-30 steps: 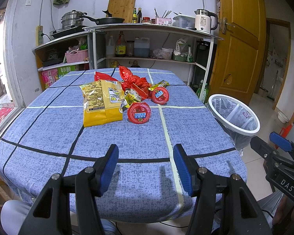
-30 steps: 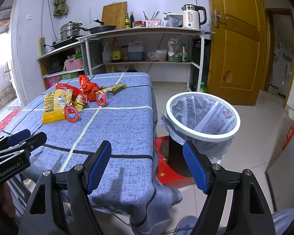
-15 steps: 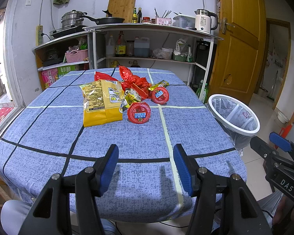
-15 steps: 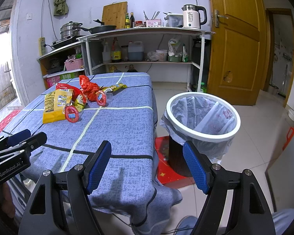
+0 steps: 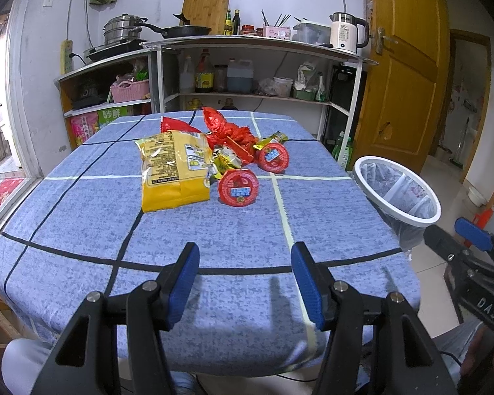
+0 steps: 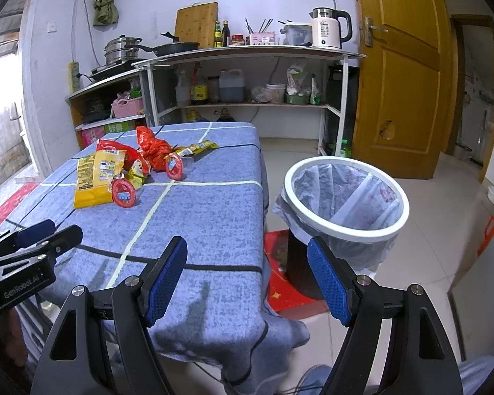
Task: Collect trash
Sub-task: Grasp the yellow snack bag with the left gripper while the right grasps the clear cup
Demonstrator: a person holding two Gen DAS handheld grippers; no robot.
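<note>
Above the near table edge (image 5: 247, 296), both the left gripper (image 5: 243, 283) and right gripper (image 6: 247, 276) remain unmoved, jaws spread and empty; the trash pile (image 5: 210, 161) lies mid-table, uncollected, the bin (image 6: 345, 197) beside it.

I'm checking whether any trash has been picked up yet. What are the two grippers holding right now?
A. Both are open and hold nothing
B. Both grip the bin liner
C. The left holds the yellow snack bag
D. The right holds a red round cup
A: the left gripper and the right gripper both stand open with nothing between their fingers, and the yellow snack bag lies on the table.
</note>
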